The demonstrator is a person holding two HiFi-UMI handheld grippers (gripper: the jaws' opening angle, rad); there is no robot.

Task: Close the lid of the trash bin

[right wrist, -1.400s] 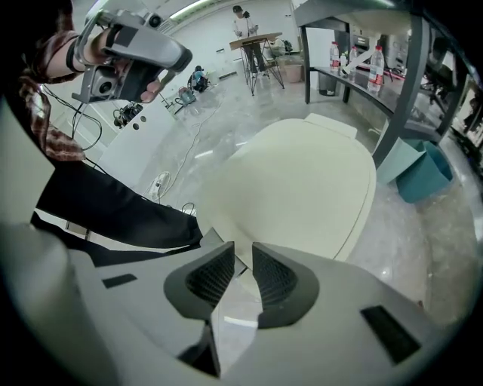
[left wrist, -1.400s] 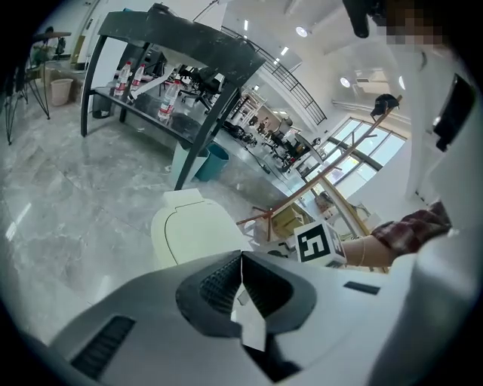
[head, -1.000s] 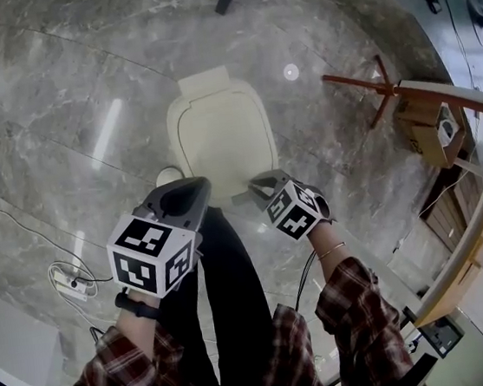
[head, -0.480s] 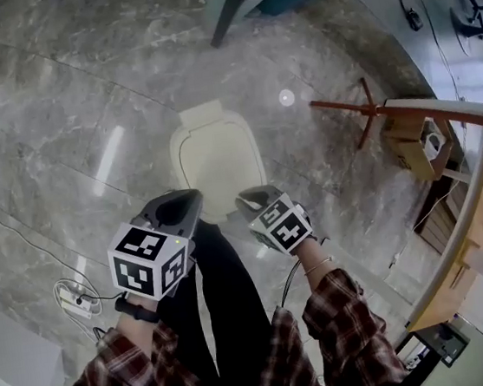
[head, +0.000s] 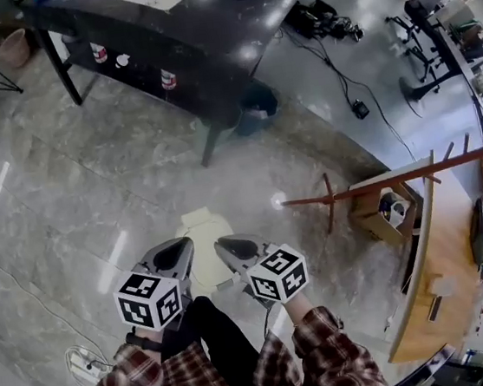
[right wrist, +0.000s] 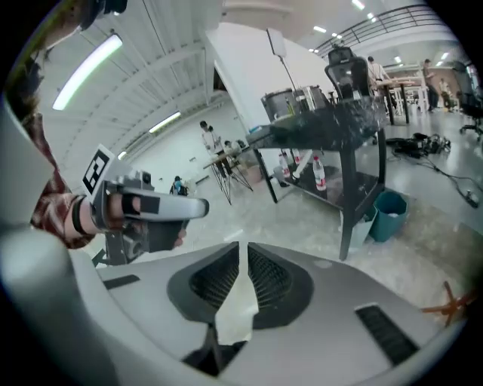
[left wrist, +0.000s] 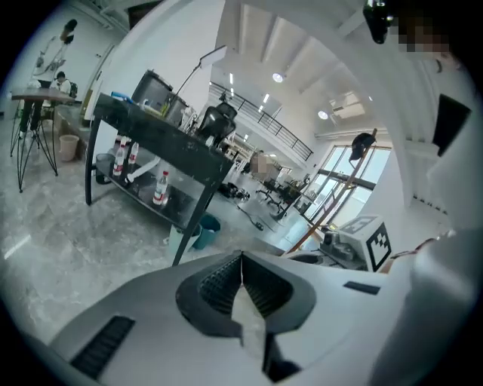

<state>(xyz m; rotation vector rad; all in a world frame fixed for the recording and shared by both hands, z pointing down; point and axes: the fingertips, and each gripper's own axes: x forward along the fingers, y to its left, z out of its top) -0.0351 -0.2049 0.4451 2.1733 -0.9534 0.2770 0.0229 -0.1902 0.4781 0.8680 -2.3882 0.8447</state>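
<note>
The cream trash bin [head: 201, 229] stands on the marble floor in the head view with its lid down; its near part is hidden behind my grippers. My left gripper [head: 171, 247] and right gripper [head: 228, 245] are held side by side above and in front of it, touching nothing. In the left gripper view the left gripper [left wrist: 241, 260] has its jaws together and empty. The right gripper [right wrist: 243, 249] shows only a thin slit between its jaws, with nothing in it. Both gripper views look out across the room, and the bin is not in them.
A black table [head: 195, 27] stands beyond the bin, with a teal bucket [head: 257, 103] by its leg. A red-brown wooden stand [head: 330, 199] and a cardboard box [head: 383, 210] lie to the right. A power strip [head: 83, 360] lies on the floor at left. A wooden counter [head: 434, 269] borders the right side.
The view has lifted and pulled back, so the bin looks smaller and farther. Both grippers have drawn closer together and away from the lid.
</note>
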